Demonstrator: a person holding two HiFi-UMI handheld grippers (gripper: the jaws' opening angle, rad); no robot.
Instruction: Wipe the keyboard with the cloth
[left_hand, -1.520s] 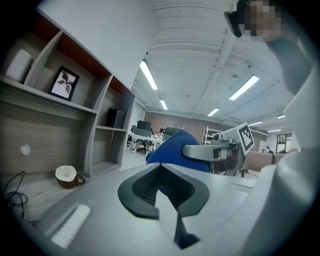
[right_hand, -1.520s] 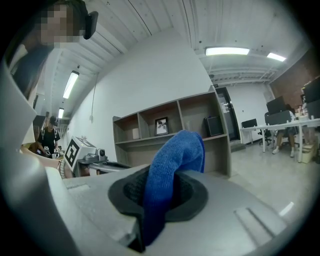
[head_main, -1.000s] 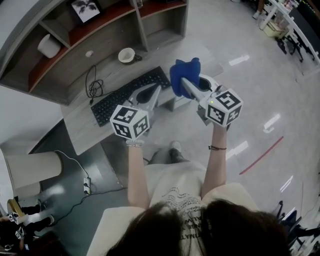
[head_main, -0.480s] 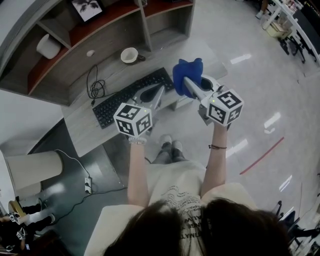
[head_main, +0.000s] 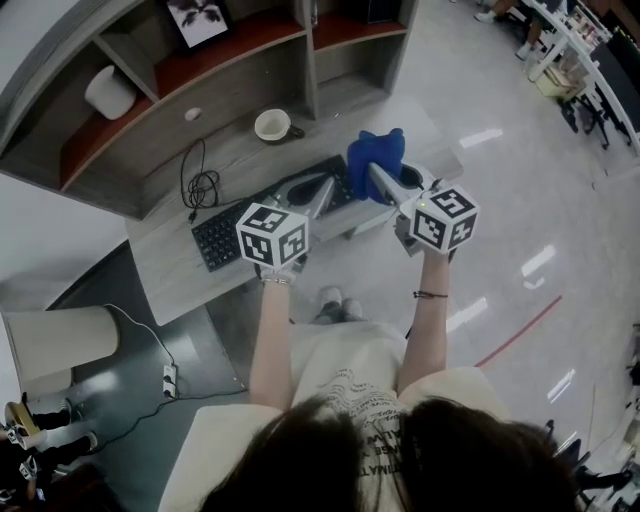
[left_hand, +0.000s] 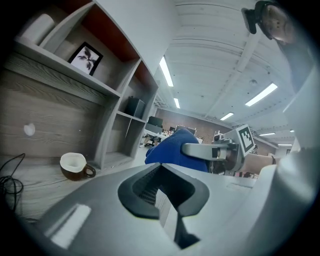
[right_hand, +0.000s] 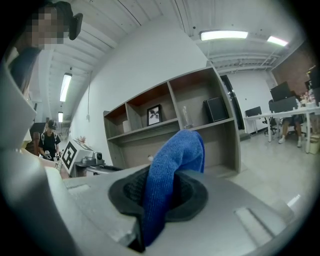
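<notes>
While the right gripper (head_main: 377, 178) clamps its jaws tight on a fold of the blue cloth (head_main: 374, 152), most of that cloth bunches up past the tips, and there's the worry: come down at this angle and hard jaw ends, not fabric, could meet the keys. Beside it, the left gripper (head_main: 318, 192) has its jaws pressed together with nothing between them, hovering over the keyboard (head_main: 226, 232) and steadying nothing. That keyboard lies loose along the front edge of the desk (head_main: 165, 275), its right end hidden under both tools. A firm swipe could skate it toward that edge, I'd judge, unless the empty tool pins it. Is the cloth on the keys? Hard to say, though it looks raised. Further back, a coiled cable (head_main: 198, 185) sits at the keyboard's left rear and a cup (head_main: 272, 125) stands toward the desk's back edge by the shelves (head_main: 230, 70). A long push-through stroke could snag one or knock the other.
</notes>
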